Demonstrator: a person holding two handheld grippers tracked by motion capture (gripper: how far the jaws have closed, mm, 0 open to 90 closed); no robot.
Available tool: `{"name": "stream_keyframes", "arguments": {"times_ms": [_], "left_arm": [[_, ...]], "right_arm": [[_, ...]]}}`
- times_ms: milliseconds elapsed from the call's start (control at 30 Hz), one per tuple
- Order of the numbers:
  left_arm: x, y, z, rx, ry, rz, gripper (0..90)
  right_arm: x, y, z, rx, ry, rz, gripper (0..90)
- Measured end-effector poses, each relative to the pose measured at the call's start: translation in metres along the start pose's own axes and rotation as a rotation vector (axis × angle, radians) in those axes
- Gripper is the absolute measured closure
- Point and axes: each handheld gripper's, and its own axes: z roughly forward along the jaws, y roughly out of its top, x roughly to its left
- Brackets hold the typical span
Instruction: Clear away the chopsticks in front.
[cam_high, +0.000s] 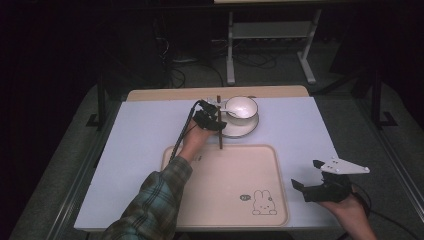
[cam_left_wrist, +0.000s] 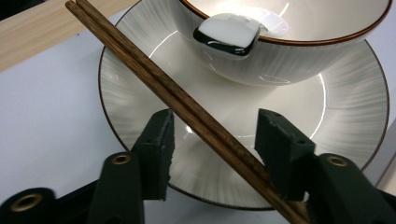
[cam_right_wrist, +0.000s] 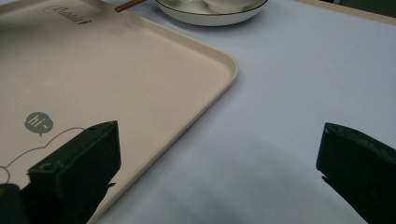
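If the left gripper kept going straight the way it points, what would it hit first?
The left gripper already straddles the chopsticks with open jaws, over the plate. Straight on, it would likely meet the bowl with the spoon on its rim; depth is uncertain.

A beige tray (cam_high: 225, 195) with a rabbit drawing (cam_high: 264, 202) lies on the pale table (cam_high: 140, 135). Behind the table stands a white metal frame (cam_high: 270, 35).
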Motion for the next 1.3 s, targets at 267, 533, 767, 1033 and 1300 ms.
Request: {"name": "stream_keyframes", "arguments": {"times_ms": [267, 533, 767, 1033, 1300], "left_arm": [[0.003, 0.004, 0.005, -0.010, 0.017, -0.003, 58.3], [0.010, 0.008, 0.008, -0.003, 0.043, 0.000, 68.9], [0.017, 0.005, 0.011, 0.002, 0.043, -0.018, 74.1], [0.019, 0.006, 0.011, -0.001, 0.042, -0.016, 76.4], [0.024, 0.007, -0.014, -0.018, -0.028, -0.022, 60.1]], "right_arm": [[-0.001, -0.001, 0.000, 0.000, 0.001, 0.004, 0.0], [-0.001, -0.001, -0.001, -0.002, 0.002, 0.008, 0.0], [-0.002, -0.002, 0.000, 0.002, 0.003, 0.011, 0.0], [-0.002, -0.002, 0.000, 0.003, 0.004, 0.011, 0.0], [-0.003, -0.003, 0.000, 0.002, 0.004, 0.013, 0.0]]}}
